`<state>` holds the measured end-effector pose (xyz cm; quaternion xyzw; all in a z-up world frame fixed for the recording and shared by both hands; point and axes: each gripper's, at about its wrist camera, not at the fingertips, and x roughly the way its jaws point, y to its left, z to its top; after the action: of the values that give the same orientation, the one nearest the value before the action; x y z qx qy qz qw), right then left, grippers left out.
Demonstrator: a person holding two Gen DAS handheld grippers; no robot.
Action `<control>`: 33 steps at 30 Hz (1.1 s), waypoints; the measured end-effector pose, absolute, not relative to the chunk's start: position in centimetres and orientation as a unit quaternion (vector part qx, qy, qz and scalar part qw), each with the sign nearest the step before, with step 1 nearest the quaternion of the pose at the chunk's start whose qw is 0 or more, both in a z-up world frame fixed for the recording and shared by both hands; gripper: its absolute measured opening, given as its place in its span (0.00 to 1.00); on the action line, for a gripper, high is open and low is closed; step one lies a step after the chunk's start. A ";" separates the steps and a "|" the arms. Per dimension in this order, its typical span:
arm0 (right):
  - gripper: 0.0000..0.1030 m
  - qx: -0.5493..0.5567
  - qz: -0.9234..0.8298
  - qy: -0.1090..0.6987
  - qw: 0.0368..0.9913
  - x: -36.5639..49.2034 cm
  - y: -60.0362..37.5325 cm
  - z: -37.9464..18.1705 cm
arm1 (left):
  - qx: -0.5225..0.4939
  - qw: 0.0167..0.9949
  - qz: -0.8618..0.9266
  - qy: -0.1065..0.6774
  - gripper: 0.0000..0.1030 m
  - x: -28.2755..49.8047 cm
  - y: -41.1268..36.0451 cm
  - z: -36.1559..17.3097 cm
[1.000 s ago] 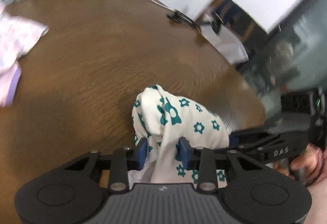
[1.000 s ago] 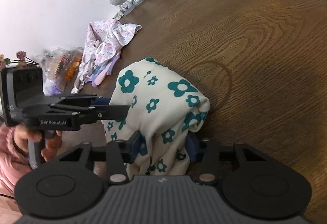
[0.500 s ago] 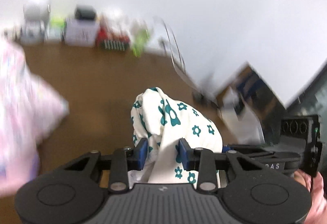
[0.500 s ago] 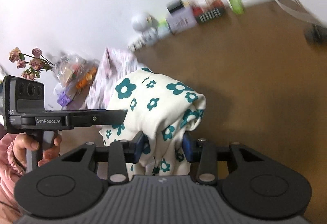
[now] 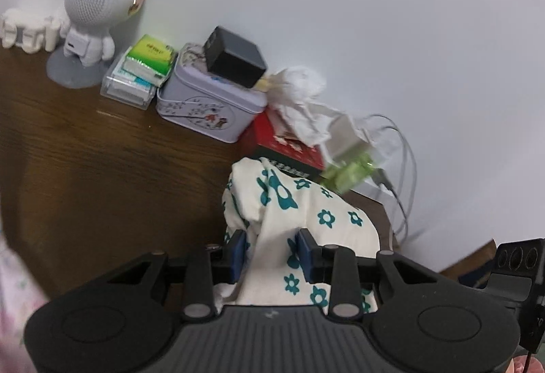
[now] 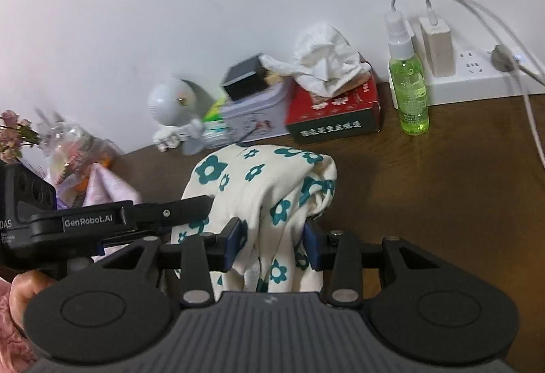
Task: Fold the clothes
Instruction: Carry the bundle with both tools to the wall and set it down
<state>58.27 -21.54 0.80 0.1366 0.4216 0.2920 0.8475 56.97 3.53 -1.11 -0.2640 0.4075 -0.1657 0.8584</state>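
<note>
Both tools [image 5: 271, 252] [image 6: 275, 245] still clenched on floral garment [image 6: 262, 182], carried from open table to wall clutter

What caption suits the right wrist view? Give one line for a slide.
Right gripper and left gripper both clamp a bunched cream garment with teal flowers above the brown table, facing clutter along the wall.

On the table there is one cream garment with teal flowers [image 6: 259, 182], one pink patterned garment [image 6: 105, 185], one green spray bottle [image 6: 408, 87], one red tissue box [image 6: 335, 107], one tin box [image 5: 211, 104] and two grippers.
</note>
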 end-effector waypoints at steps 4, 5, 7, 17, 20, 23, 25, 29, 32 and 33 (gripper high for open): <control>0.37 0.128 0.291 0.424 0.848 61.3 -21.8 -0.7 | -0.255 0.863 -0.156 0.408 0.29 58.7 2.7 -2.1; 0.37 0.127 0.290 0.425 0.848 61.9 -21.8 -1.1 | -0.249 0.866 -0.153 0.406 0.30 58.9 2.4 -2.2; 0.38 0.124 0.288 0.427 0.848 62.7 -21.8 -2.0 | -0.240 0.870 -0.145 0.405 0.31 59.1 1.8 -2.3; 0.53 0.139 0.259 0.355 0.888 60.3 -24.7 1.2 | -0.196 0.911 -0.151 0.329 0.37 56.5 2.3 1.7; 0.41 0.087 0.246 0.335 0.906 59.6 -22.5 2.8 | -0.104 0.933 -0.148 0.312 0.27 56.5 -0.9 3.3; 0.36 0.020 0.233 0.330 0.915 59.4 -19.2 3.7 | -0.053 0.933 -0.132 0.330 0.20 57.5 -3.5 3.2; 0.29 -0.011 0.217 0.341 0.915 59.7 -17.7 2.6 | -0.036 0.932 -0.125 0.339 0.16 58.0 -4.0 2.3; 0.29 -0.042 0.199 0.352 0.914 60.0 -16.4 0.3 | -0.027 0.926 -0.121 0.357 0.14 58.9 -4.2 0.1; 0.29 -0.037 0.202 0.350 0.914 59.9 -16.6 -0.5 | -0.036 0.922 -0.122 0.365 0.14 59.3 -4.0 -0.5; 0.29 -0.033 0.203 0.351 0.914 59.9 -16.8 -0.7 | -0.037 0.922 -0.121 0.367 0.14 59.4 -3.9 -0.6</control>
<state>59.94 -16.79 -0.69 -0.0334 0.3506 0.2027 0.9137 59.40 -3.94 -0.61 -0.0366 0.3667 -0.1212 0.9217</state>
